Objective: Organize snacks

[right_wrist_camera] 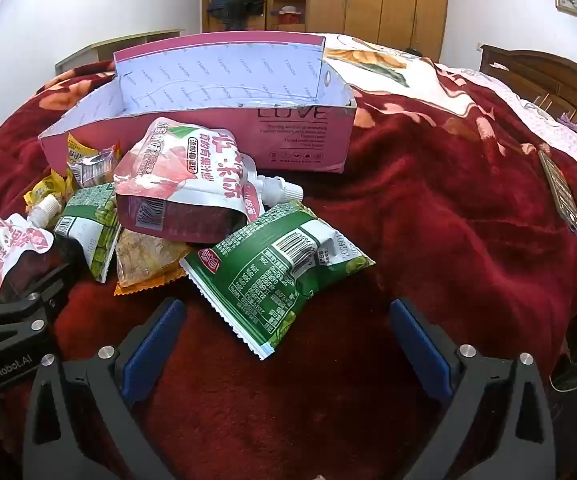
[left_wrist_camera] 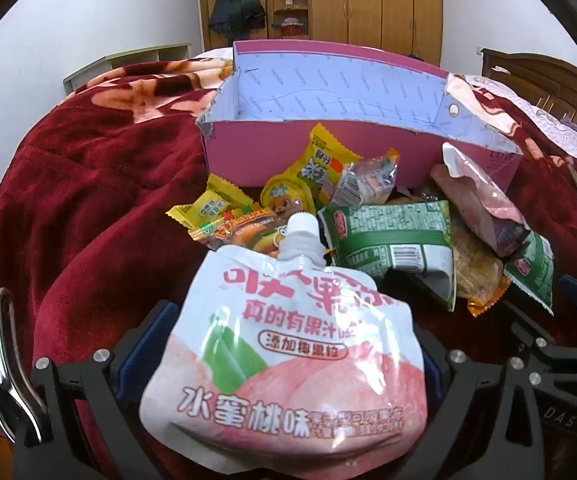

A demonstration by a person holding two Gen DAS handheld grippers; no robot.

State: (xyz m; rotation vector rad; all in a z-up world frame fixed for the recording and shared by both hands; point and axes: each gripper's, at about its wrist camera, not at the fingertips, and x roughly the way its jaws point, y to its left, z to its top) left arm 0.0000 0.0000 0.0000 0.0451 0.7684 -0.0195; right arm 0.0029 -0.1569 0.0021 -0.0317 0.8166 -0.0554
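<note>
Left wrist view is showing the left gripper (left_wrist_camera: 284, 364) holding a peach jelly pouch (left_wrist_camera: 288, 360), its jaws closing on the pouch's lower sides, with the white cap pointing toward the pink box (left_wrist_camera: 244, 152). That box is sitting open on the red blanket (left_wrist_camera: 88, 200) of the bed, and its pale interior is looking bare as far as either camera is reaching, so by my judgement the sorting is only just beginning.

Nearly everything is still lying in a heap just in front of the box: yellow candy packets (left_wrist_camera: 212, 204), a second peach pouch (right_wrist_camera: 184, 184), two green pea bags, one nearer the right gripper (right_wrist_camera: 288, 344) at (right_wrist_camera: 280, 276) and one under the heap (right_wrist_camera: 92, 232), plus an orange-edged packet (right_wrist_camera: 148, 264). The right gripper is hovering with its jaws spread wide and holding nothing, the near green bag lying just ahead of them.

What is remaining, I judge, is dropping the held pouch into the box and then clearing the whole pile.
</note>
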